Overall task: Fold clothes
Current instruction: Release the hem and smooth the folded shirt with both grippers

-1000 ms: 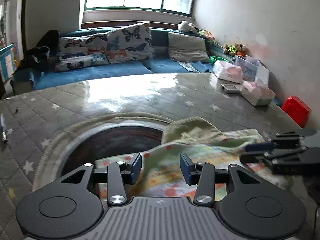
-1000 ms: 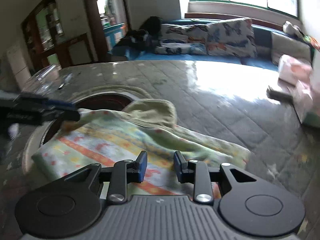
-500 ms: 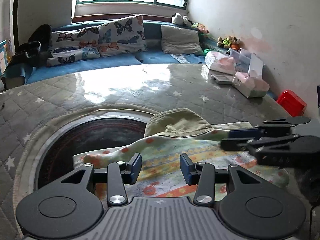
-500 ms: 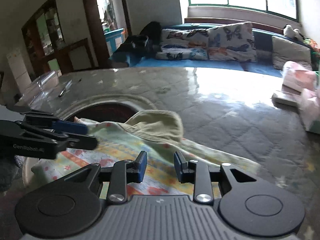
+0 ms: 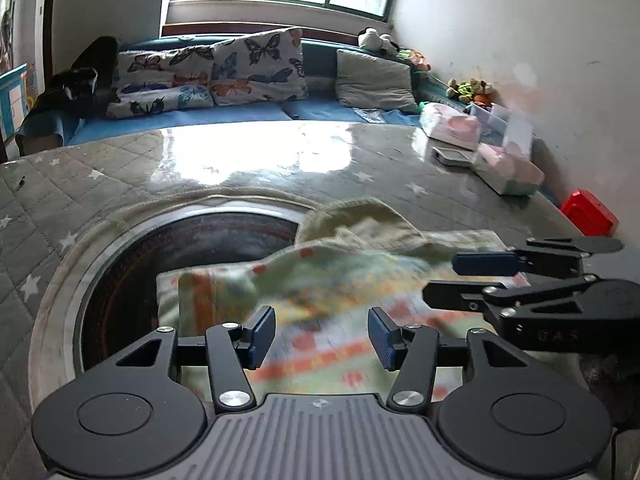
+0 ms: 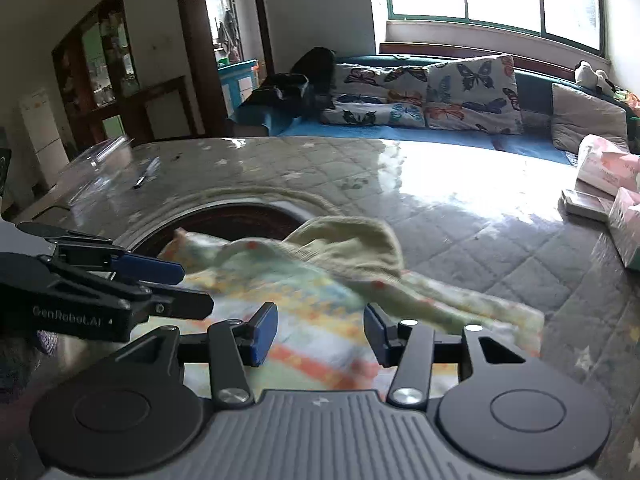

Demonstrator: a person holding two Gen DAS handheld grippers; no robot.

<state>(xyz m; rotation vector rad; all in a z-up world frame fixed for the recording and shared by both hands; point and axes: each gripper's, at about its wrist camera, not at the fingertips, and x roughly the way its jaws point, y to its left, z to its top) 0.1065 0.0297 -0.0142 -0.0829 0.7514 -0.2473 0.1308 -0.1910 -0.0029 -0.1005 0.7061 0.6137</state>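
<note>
Since a second ago the garment [image 5: 320,300] has bunched leftward; it lies crosswise just ahead of both wide-open grippers, left gripper [image 5: 322,334] and right gripper [image 6: 320,334], equally near.

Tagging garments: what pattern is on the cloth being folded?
Pale green garment with orange, yellow, blue bands; clearest in right wrist view.
</note>
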